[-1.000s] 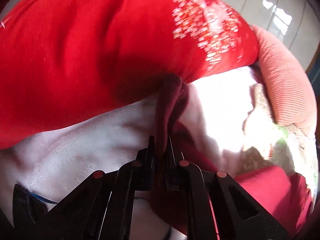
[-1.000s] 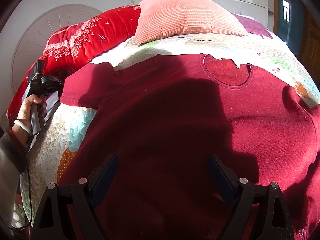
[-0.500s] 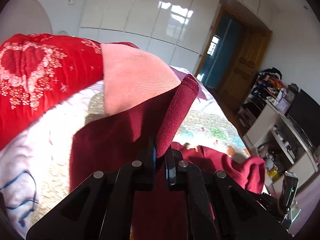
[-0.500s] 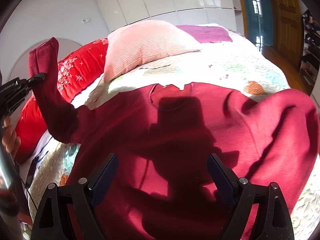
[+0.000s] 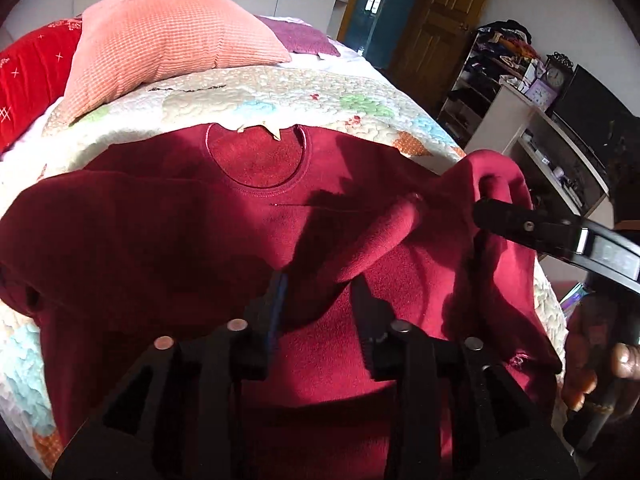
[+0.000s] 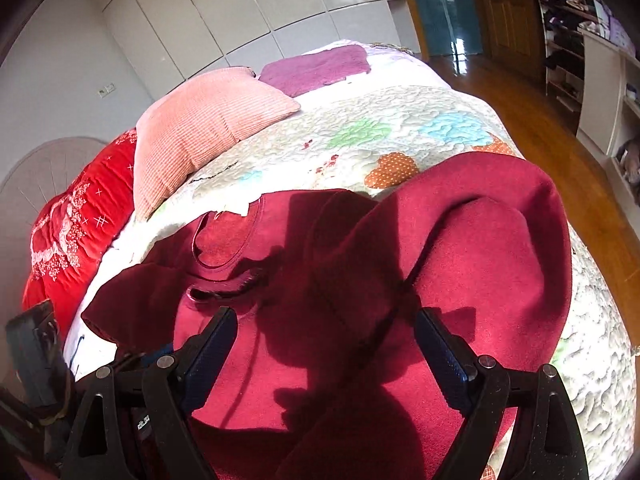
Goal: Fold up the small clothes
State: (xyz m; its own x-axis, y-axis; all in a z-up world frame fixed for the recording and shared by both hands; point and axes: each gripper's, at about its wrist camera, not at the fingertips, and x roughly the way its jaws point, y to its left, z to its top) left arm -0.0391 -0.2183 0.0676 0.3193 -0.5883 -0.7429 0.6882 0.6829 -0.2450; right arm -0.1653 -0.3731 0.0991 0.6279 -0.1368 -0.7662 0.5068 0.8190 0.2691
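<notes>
Left tongs (image 5: 320, 300) have just been opening, nothing clamped. Maroon shirt (image 5: 256, 216) fills mid-frame on the bed (image 5: 280, 92); right tongs (image 6: 324, 344), apart, hover nearer the unfolded lower-right sleeve (image 6: 492, 240).

Both tools are matte black plastic. The left gripper (image 5: 320, 300) shows triangular cut-outs, round metal pivot pins and a blue pad. The right gripper (image 6: 326, 344) has ribbed dark-blue pads (image 6: 212, 350) and silver pins along its lower frame.
</notes>
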